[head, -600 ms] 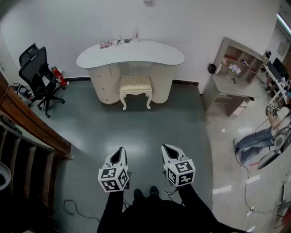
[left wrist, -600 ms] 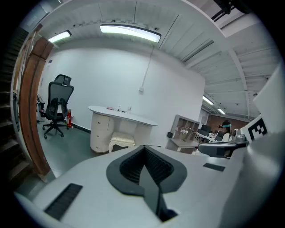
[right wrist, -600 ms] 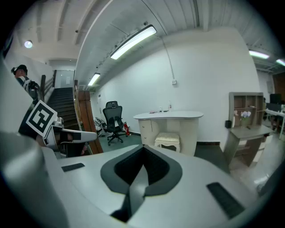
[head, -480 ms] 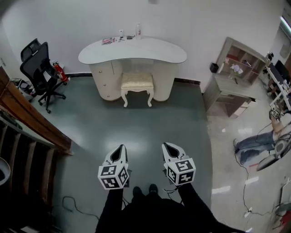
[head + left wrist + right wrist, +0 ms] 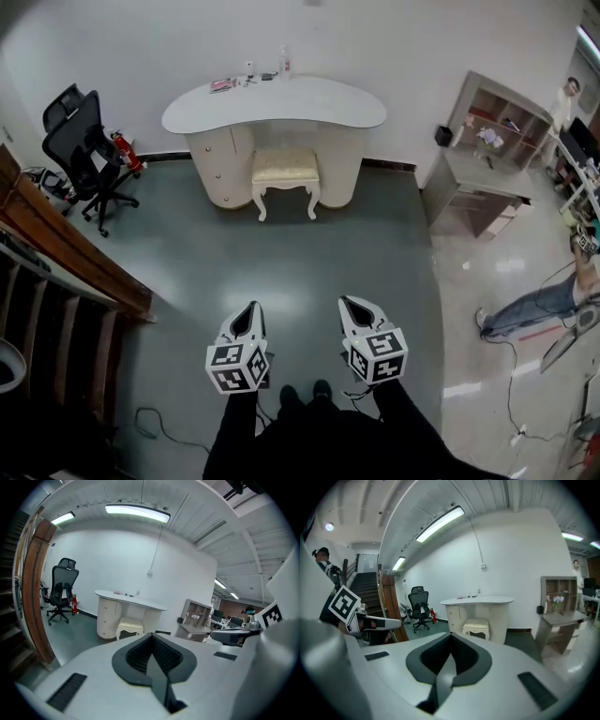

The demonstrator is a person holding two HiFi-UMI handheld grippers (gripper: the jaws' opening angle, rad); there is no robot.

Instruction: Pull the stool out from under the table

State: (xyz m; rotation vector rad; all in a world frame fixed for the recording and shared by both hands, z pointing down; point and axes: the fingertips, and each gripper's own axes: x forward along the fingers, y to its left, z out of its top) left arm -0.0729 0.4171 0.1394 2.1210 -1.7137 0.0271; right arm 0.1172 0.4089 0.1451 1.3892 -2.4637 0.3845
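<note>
A cream stool (image 5: 285,171) with a padded seat and curved legs stands half tucked under a white kidney-shaped dressing table (image 5: 274,103) against the far wall; the stool (image 5: 130,626) (image 5: 478,627) shows small in both gripper views. Both grippers hang far from it, over the grey floor near my feet. My left gripper (image 5: 247,311) is shut with nothing in it, its dark jaws (image 5: 152,641) pressed together. My right gripper (image 5: 350,304) is likewise shut and empty (image 5: 450,640).
A black office chair (image 5: 82,145) and a red extinguisher (image 5: 125,150) stand left of the table. A wooden stair rail (image 5: 66,253) runs along the left. A grey shelf desk (image 5: 480,159) stands right, with a person's legs (image 5: 530,305) and cables on the floor beyond.
The view has shifted slightly; the table and stool sit a touch further right and nearer. Both grippers keep their place and stay shut.
</note>
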